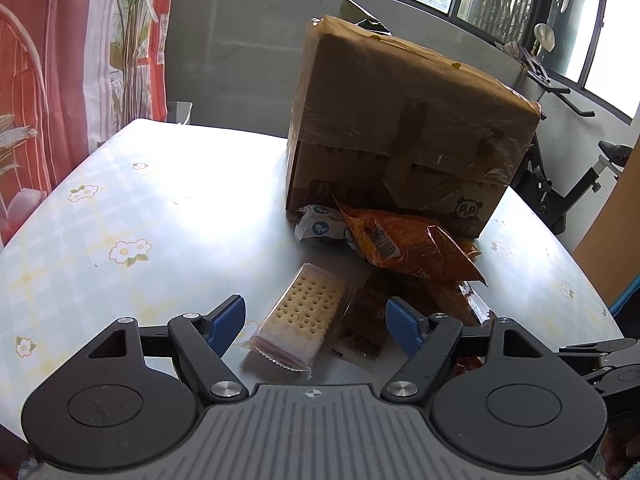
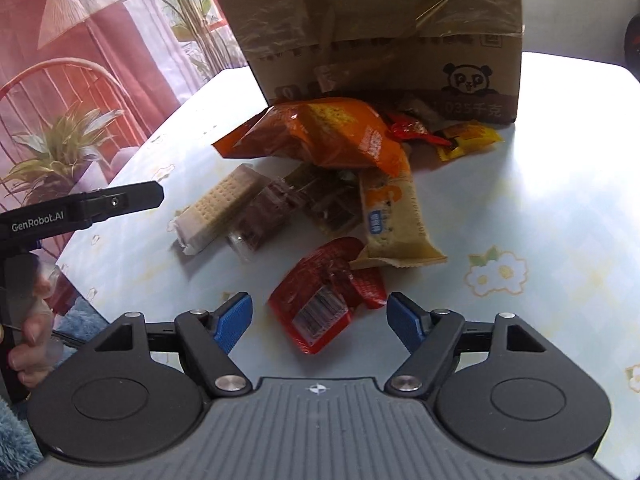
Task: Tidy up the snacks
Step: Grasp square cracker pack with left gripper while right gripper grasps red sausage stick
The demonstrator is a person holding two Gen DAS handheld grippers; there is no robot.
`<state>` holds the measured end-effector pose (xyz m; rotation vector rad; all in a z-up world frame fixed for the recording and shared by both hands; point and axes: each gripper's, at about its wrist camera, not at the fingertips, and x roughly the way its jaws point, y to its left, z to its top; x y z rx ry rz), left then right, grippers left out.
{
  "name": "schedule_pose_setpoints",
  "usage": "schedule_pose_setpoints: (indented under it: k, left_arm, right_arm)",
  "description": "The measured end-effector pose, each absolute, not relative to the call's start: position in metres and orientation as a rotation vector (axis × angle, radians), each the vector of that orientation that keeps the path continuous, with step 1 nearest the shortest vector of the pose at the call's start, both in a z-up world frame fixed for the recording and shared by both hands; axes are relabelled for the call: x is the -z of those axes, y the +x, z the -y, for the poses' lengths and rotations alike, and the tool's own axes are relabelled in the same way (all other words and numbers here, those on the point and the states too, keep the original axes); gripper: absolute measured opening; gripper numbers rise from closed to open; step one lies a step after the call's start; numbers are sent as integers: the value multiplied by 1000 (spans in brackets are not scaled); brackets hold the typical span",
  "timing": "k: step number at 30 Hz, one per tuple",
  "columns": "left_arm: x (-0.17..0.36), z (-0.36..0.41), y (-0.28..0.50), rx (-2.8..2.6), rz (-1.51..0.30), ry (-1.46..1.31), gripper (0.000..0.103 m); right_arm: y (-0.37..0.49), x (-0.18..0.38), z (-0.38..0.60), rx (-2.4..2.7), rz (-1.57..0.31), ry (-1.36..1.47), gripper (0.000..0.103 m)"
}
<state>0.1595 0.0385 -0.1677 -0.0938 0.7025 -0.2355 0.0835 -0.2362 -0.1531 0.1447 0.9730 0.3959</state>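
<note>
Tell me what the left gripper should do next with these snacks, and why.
Probably ease the left gripper forward and close on the cracker pack. Its jaws are open with the pack lying flat between them, clear of the pile by the cardboard box.

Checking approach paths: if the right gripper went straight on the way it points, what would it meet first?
Probably the red snack packet, lying between the open fingers of the right gripper and just ahead; depth is unclear.
</note>
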Motion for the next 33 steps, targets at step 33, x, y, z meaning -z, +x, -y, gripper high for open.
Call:
schedule_pose_setpoints:
  k: [33]
  left_arm:
    - [178,-38,169,196,-739,-104,79]
  right_arm:
    - [146,179,222,-264,-907,-31,54]
